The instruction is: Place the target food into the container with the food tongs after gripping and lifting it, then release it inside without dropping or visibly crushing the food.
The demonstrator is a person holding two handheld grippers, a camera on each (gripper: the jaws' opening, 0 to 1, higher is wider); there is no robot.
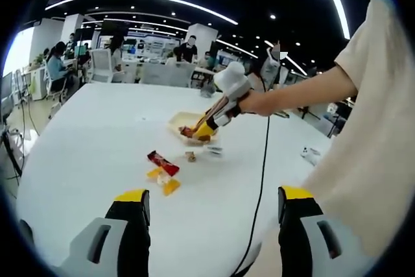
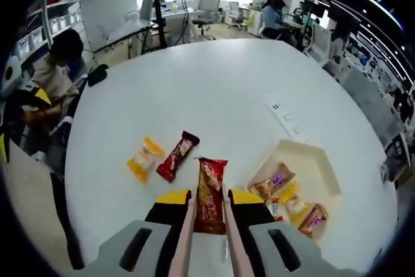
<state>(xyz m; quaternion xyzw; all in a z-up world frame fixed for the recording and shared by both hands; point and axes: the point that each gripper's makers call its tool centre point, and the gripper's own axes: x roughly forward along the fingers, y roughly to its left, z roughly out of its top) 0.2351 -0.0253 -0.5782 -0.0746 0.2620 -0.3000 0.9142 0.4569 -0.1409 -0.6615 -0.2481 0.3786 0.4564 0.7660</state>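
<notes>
White round table stood in open-plan office; ceiling light strips glowed, people sat at desks. Right gripper clamped food tongs on red snack packet, lifted beside cream container. Left gripper hovered with jaws wide, holding nothing. Yellow packet and dark red bar lay on table.

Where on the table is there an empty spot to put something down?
The far half of the white table, beyond the red snack bar, lies bare. It is crowded near the tray, the yellow packet and the right hand-held gripper.
</notes>
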